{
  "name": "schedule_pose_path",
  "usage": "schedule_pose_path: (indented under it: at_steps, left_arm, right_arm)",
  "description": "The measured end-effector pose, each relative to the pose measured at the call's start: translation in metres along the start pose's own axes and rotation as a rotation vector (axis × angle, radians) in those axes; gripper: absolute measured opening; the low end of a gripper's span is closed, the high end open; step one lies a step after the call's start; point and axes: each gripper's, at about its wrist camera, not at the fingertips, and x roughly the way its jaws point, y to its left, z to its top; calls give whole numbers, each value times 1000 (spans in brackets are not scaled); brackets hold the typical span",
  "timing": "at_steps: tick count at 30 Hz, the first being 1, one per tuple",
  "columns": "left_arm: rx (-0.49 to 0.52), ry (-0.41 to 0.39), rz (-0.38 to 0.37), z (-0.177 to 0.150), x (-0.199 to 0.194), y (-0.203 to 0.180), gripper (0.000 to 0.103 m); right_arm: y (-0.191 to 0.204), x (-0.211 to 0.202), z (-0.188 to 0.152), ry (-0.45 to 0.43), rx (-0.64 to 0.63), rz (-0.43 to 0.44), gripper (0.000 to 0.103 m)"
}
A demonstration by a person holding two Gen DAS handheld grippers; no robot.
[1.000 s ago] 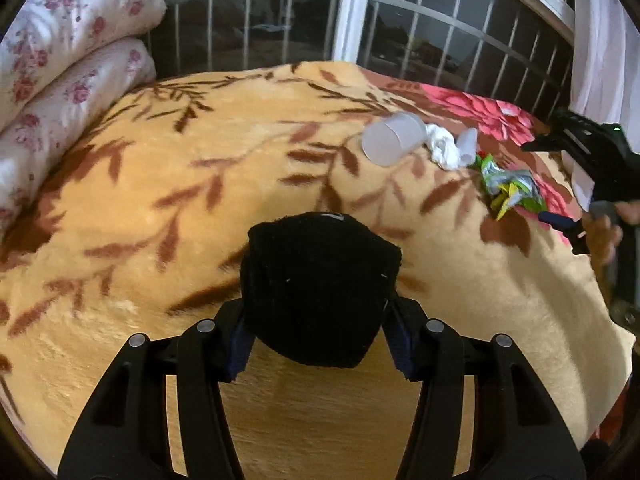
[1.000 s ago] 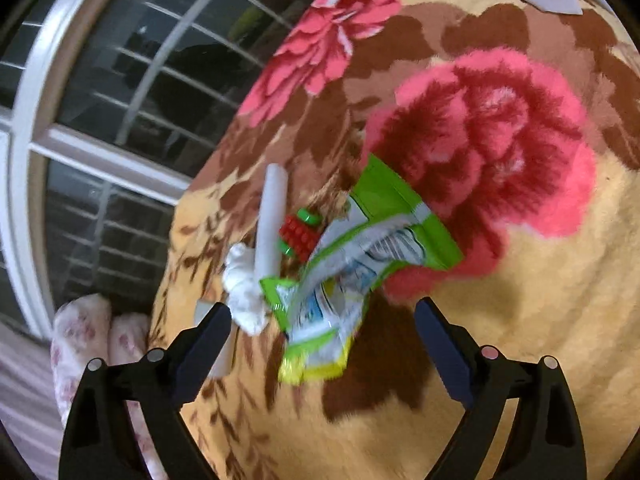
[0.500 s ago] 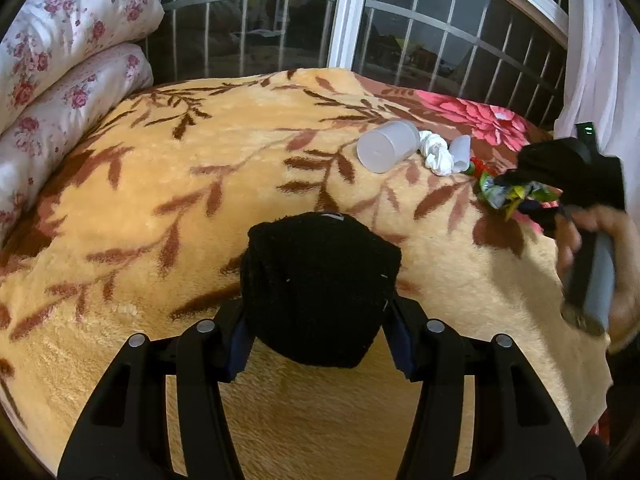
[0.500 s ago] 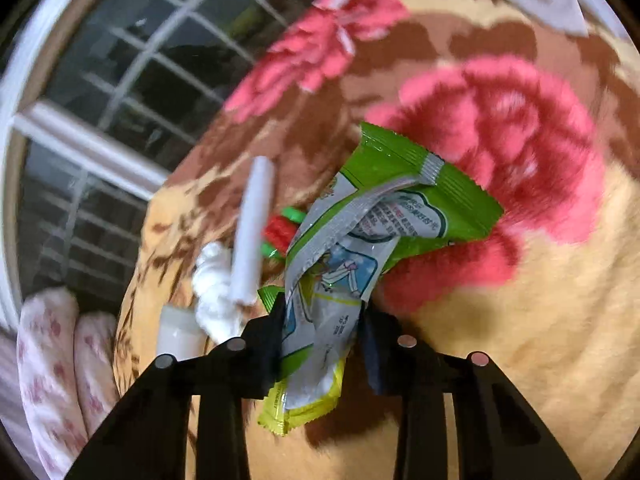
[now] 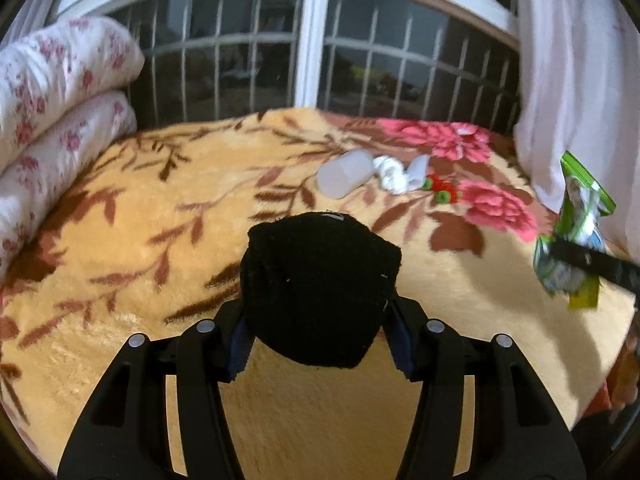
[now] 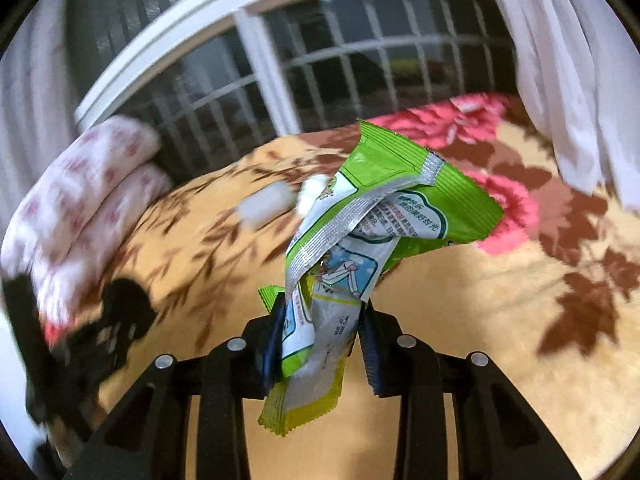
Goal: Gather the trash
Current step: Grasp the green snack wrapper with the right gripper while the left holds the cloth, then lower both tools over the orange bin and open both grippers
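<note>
Right fingers (image 6: 362,334) around green wrapper (image 6: 384,216); cup (image 5: 344,174) seemingly empty.

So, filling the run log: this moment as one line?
left gripper: shut on black pouch | right gripper: shut on green wrapper | cup, tissue: on blanket

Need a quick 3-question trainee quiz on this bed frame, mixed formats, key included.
1. True or false: the right tool is shut on the green wrapper.
2. What does the left tool hold? A) black bag B) plastic cup C) tissue
3. Fill in: the cup lies on its ____ on the blanket.

Key: 1 true; 2 A; 3 side.
</note>
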Motion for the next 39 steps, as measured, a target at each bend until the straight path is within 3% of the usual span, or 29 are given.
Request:
schedule_pose_path:
  at_steps: [4,10,14,17,21,26,31,39]
  left_arm:
    - [28,-40,-46,-19,-37,-7,54]
    - [31,-29,-84,-69,-99,-14,54]
    - [68,32,-85,-106,-123,-23,54]
    - [134,89,-73,-135,-130,-34,54]
    - [187,190,-79,-167,-124,-42,54]
    - [226,325,-99,-197,-100,-47,54]
    - [205,494,-119,-221,-65,-41,54]
    - [203,609,-90,-237,-40,-36,54]
  right_arm:
    - [24,-43,-36,-9,-115,60,34]
    - [58,-89,-104,22,-294,156,34]
    - [74,-106,-148,65,-384,212,35]
    - [71,-109,-169,121,-373,230,35]
    - [66,-99,-191,233,-359,233,35]
    - [67,-74,-222,385,-388,172,35]
    - [54,-45,-245,519,-327,186,36]
    - [36,-15,-259,649,-259,159,37]
